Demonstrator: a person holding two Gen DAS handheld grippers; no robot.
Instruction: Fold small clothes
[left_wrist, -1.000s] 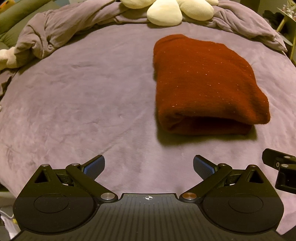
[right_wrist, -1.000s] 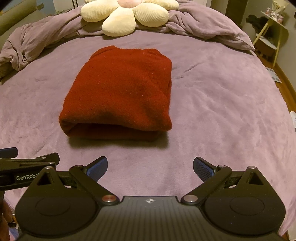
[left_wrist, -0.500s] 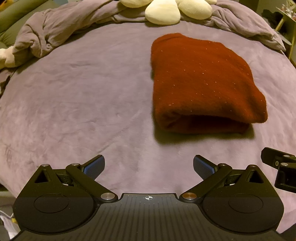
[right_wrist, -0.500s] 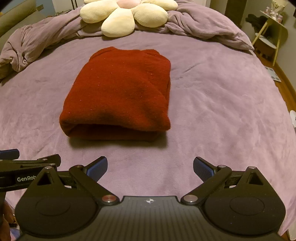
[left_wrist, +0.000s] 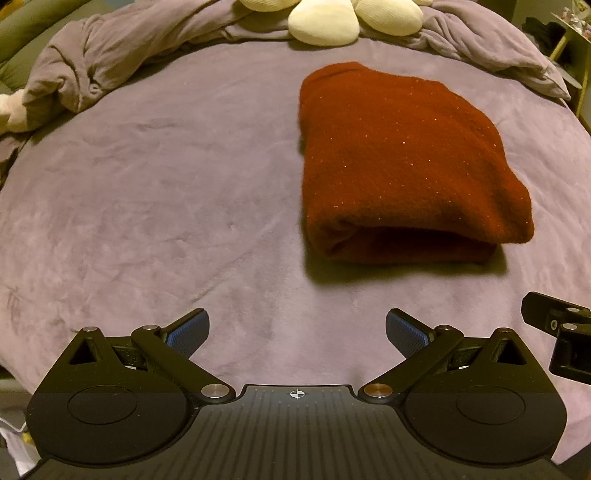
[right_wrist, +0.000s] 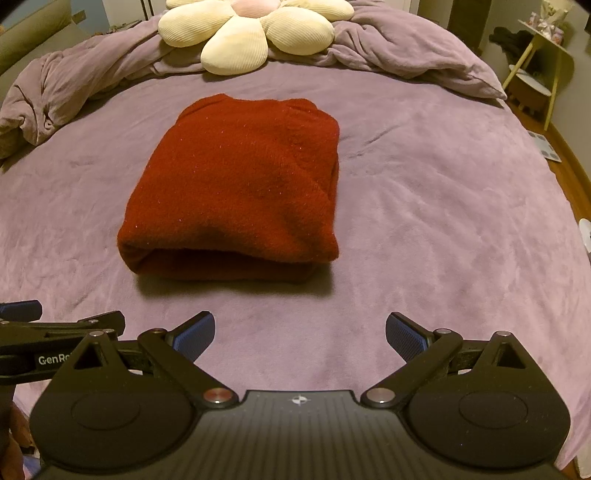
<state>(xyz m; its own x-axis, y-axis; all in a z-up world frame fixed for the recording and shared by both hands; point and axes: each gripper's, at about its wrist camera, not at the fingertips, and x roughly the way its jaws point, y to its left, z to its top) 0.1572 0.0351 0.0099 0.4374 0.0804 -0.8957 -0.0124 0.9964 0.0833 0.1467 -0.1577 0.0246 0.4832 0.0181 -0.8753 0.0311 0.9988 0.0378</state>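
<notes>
A dark red garment (left_wrist: 402, 162) lies folded into a thick rectangle on the purple bed cover (left_wrist: 147, 184), with its layered folded edge facing me. It also shows in the right wrist view (right_wrist: 243, 184). My left gripper (left_wrist: 297, 330) is open and empty, held back from the garment's near left corner. My right gripper (right_wrist: 300, 334) is open and empty, held back from the garment's near edge. The left gripper shows at the left edge of the right wrist view (right_wrist: 55, 332), and part of the right gripper shows at the right edge of the left wrist view (left_wrist: 561, 332).
A cream flower-shaped pillow (right_wrist: 251, 26) and a bunched purple duvet (right_wrist: 399, 48) lie along the far side of the bed. A small side table (right_wrist: 535, 74) stands on the wooden floor to the right. The bed edge runs just below both grippers.
Both grippers have drawn back a little from the garment and tilted slightly, so the garment sits a bit higher in the left view. The garment has not moved. Both grippers stay open.
</notes>
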